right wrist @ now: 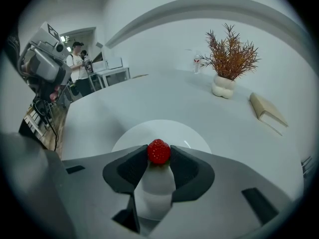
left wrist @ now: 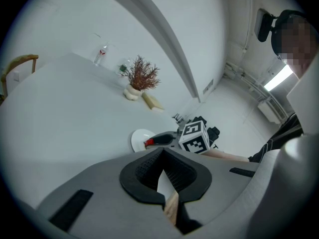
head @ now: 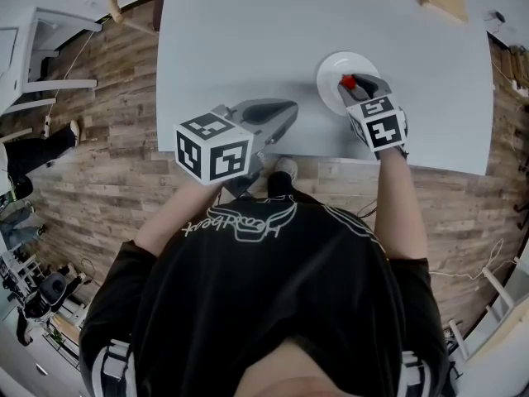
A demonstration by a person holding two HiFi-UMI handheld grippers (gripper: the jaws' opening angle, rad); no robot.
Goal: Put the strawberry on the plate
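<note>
Black T-shirt [head: 273, 296] is hogging the bottom of the head view, since we're looking steeply down past it at a pale grey tabletop [head: 248, 31]. Our left gripper [head: 289, 112] is hanging near the table's front edge, well apart from the action. The right gripper [head: 350, 84] is pinching a small red strawberry [head: 348, 82] over the near side of a round white ceramic plate [head: 329, 66].

Left gripper view: the jaws are sitting tip to tip, clenched on nothing, and the plate [left wrist: 135, 139] is showing beyond them.

Right gripper view: the jaws are clamping the strawberry [right wrist: 158, 151] by its sides, right above the plate [right wrist: 124, 138]. We can't tell if it's touching yet. We're guessing it's light, soft and easily bruised, so a gentle squeeze across the widest part is all it's needing.
</note>
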